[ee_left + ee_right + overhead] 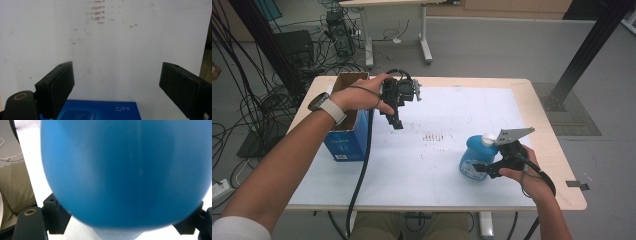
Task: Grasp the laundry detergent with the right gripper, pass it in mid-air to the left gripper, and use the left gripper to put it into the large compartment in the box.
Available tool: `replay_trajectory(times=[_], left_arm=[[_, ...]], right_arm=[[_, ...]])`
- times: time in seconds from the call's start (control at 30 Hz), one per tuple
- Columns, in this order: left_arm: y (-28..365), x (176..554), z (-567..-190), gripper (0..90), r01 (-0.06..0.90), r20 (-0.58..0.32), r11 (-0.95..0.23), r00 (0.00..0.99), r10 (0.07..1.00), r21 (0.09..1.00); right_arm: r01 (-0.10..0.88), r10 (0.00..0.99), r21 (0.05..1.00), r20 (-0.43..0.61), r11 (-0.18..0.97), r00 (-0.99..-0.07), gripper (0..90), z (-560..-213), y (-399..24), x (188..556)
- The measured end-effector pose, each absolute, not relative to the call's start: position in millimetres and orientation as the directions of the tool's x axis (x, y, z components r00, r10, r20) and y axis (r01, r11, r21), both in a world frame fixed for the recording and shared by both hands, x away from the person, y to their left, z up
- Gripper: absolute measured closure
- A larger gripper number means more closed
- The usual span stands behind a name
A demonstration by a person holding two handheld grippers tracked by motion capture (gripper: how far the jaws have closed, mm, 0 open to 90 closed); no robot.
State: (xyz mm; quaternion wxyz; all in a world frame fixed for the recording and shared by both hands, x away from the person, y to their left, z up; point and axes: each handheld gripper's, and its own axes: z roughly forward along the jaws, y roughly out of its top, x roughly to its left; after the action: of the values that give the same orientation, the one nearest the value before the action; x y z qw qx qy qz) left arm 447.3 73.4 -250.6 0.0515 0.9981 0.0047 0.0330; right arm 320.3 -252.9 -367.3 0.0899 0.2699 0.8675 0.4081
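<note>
Right hand-held gripper (pixel 482 169) has its jaws round the blue bottle (pixel 476 157), grip unclear; left hand-held gripper (pixel 396 124) hangs open above the surface (pixel 437 160)

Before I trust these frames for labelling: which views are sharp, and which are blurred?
High view: evenly lit, fairly sharp. Left gripper view: jaws and blue box sharp, white mat slightly glary. Right gripper view: blue bottle too close, soft and out of focus.

Between the jaws of your right claw (pixel 484 169) sits a bottle (pixel 473 159), blue with a white cap and a white-and-blue label. Your left claw (pixel 396 122) is black. Beside it stands a box (pixel 344 142), blue outside, brown cardboard inside. Below it, the desk (pixel 462 115) is white, speckled with reddish-brown marks and edged in pale wood.
</note>
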Motion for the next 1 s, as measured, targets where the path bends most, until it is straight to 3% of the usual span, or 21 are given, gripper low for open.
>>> replay_trajectory(times=[1.0], left_arm=[[73.1, 447.9, -253.0, 13.0, 0.01, 0.061, -0.995, 0.998, 0.016, 0.104]], right_arm=[[0.367, 0.526, 0.79, 0.066, 0.492, -0.848, 25.9, -376.1, -250.3, 321.4]])
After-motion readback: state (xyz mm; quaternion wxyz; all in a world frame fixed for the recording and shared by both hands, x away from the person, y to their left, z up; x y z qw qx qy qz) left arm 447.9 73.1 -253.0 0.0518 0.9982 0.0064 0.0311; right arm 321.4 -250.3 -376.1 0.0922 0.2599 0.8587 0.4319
